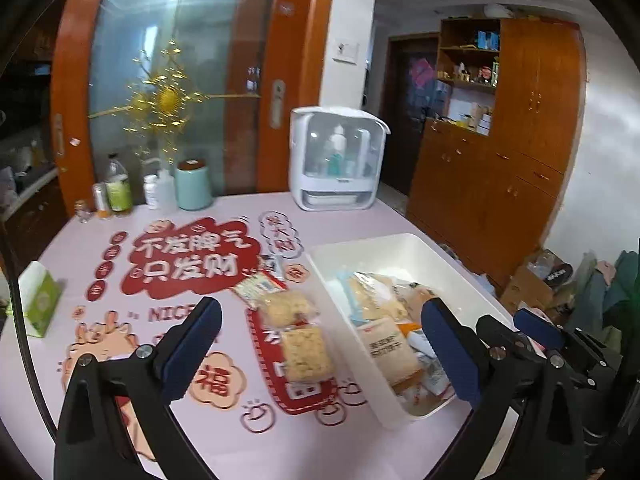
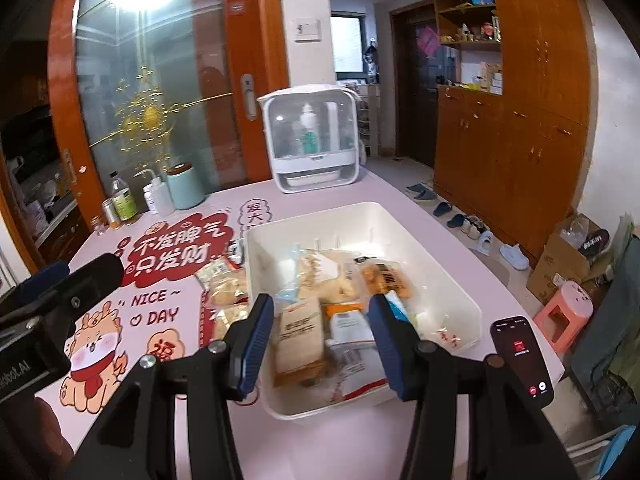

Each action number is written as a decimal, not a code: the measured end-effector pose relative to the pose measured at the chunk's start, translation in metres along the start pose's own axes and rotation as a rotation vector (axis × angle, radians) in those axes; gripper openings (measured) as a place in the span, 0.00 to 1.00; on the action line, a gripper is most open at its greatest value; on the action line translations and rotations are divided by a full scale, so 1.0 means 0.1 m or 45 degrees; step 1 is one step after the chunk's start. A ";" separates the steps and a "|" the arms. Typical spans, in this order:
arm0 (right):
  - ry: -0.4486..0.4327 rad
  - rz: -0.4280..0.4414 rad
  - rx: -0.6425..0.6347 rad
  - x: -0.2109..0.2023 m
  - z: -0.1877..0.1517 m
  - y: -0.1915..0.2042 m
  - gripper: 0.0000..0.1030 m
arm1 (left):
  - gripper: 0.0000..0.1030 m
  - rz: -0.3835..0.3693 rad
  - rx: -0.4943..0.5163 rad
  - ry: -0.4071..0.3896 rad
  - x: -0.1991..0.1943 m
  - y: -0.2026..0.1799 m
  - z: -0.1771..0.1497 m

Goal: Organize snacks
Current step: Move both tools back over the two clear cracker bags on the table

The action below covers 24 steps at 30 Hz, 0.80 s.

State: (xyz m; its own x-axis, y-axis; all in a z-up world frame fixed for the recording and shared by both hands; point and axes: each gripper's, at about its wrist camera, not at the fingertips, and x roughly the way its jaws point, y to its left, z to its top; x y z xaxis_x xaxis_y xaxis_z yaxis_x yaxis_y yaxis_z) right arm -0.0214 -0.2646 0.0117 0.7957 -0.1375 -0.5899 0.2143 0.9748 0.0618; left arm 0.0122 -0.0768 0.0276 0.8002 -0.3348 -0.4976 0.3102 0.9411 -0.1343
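Note:
A white plastic bin stands on the pink table and holds several wrapped snack packets. Three snack packets lie on the table left of the bin: a square cracker pack, a round rice cracker pack and a small blue-and-white pack; they also show in the right wrist view. My left gripper is open and empty above the packets on the table. My right gripper is open and empty above the bin's near end.
A white sterilizer box, a teal canister and bottles stand at the table's far edge. A green tissue box sits at the left. A phone lies right of the bin. Wooden cabinets and a pink stool stand beyond the table.

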 end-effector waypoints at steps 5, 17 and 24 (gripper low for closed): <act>-0.024 0.025 -0.043 -0.12 -0.01 0.22 0.49 | 0.97 0.035 -0.009 0.001 -0.16 0.18 -0.06; -0.018 0.085 -0.124 -0.11 -0.01 0.69 0.49 | 0.97 0.167 -0.078 0.020 -0.30 0.74 -0.13; 0.006 0.115 -0.144 0.01 -0.03 0.90 0.49 | 0.97 0.260 -0.131 0.044 -0.28 1.16 -0.14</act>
State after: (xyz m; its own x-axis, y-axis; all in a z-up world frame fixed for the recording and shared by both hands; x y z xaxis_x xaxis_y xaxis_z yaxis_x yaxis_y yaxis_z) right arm -0.0027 -0.1765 0.0145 0.8062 -0.0476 -0.5897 0.0763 0.9968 0.0239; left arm 0.0183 0.0421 0.0143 0.8222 -0.1369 -0.5525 0.0883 0.9896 -0.1138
